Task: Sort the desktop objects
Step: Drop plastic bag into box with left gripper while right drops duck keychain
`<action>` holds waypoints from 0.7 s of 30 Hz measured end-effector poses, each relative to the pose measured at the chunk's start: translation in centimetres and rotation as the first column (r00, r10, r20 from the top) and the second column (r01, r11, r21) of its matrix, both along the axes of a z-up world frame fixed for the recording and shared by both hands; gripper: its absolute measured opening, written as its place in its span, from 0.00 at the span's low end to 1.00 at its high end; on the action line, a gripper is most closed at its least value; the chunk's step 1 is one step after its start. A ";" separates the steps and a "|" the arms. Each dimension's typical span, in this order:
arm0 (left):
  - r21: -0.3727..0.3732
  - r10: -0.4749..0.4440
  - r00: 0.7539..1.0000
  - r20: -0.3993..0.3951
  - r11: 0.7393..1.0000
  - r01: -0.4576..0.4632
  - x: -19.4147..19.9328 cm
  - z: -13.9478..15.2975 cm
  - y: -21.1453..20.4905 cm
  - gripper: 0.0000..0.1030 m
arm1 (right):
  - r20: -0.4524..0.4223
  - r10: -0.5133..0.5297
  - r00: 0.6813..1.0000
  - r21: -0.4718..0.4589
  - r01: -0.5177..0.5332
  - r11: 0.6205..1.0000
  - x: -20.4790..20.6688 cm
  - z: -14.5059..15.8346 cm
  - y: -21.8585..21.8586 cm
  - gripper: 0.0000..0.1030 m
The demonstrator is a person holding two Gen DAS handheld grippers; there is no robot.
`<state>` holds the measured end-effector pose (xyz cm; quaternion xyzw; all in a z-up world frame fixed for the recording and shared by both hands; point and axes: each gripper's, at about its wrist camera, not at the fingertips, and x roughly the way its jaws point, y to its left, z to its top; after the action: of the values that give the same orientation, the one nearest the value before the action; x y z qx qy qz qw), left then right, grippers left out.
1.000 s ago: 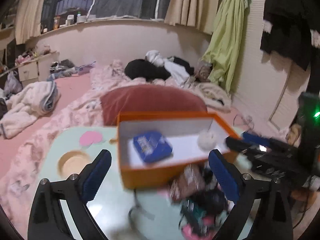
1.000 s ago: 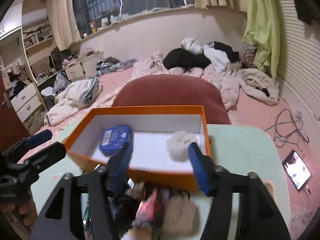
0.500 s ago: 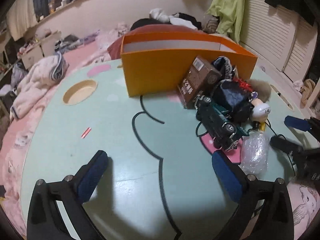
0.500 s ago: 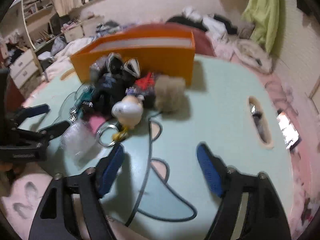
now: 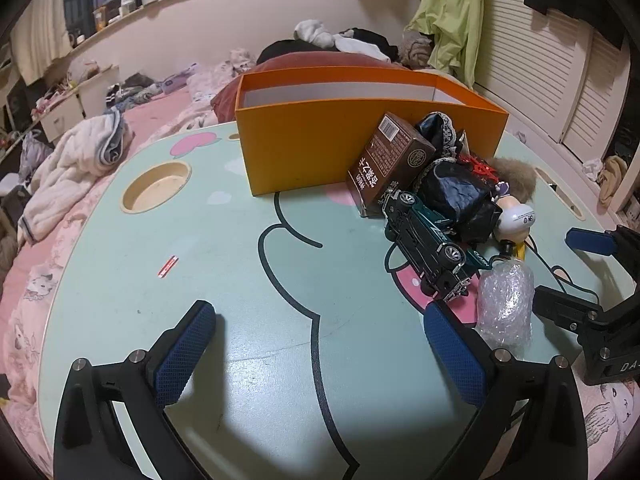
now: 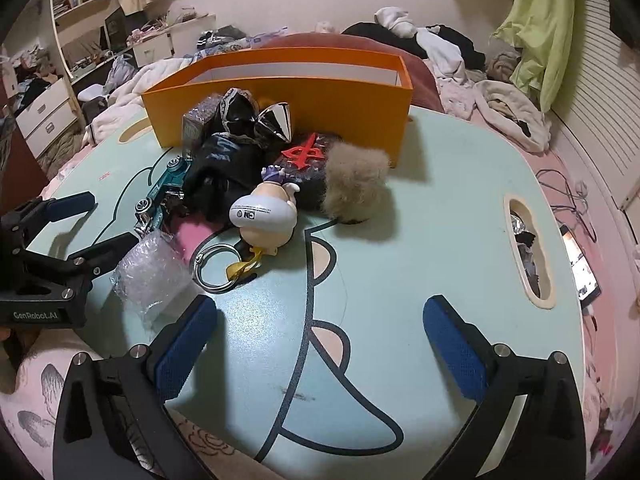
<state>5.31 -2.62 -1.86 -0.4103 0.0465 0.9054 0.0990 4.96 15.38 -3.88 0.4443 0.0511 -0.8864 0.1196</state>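
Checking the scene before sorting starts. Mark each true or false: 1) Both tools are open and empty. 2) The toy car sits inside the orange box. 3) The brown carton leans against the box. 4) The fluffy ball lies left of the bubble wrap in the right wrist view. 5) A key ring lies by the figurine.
1) True: the left tool and right tool are open over bare table.
2) False: the toy car lies on the table in front of the orange box.
3) True: brown carton.
4) False: the fluffy ball is right of the bubble wrap.
5) True: key ring, figurine.
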 end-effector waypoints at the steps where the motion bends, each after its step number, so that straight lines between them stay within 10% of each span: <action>1: 0.000 0.001 1.000 0.000 1.000 -0.001 0.0 -0.2 -0.1 1.00 | 0.001 -0.001 1.000 0.000 0.001 1.000 -0.1 0.0 0.0 1.00; 10: -0.001 -0.001 1.000 0.006 1.000 0.001 0.0 0.7 0.2 0.99 | -0.012 -0.022 1.000 0.003 0.022 1.000 0.7 0.4 0.0 1.00; 15: 0.141 -0.067 0.998 -0.019 0.988 0.069 0.9 2.2 0.3 0.67 | -0.031 -0.044 0.999 -0.016 0.044 0.999 1.0 0.5 0.5 0.98; 19: 0.211 -0.164 0.986 -0.037 0.963 0.168 1.1 3.4 1.8 0.65 | -0.076 -0.076 0.994 -0.057 0.072 0.996 1.6 1.1 1.3 0.63; 21: 0.220 -0.216 0.976 -0.034 0.951 0.218 1.2 3.8 3.2 0.64 | -0.095 -0.092 0.991 -0.088 0.084 0.993 1.8 1.5 1.8 0.61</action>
<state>6.47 0.55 1.90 -0.3848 -0.0100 0.8904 0.2428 6.77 17.17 -2.40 0.3961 0.0000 -0.9131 0.0964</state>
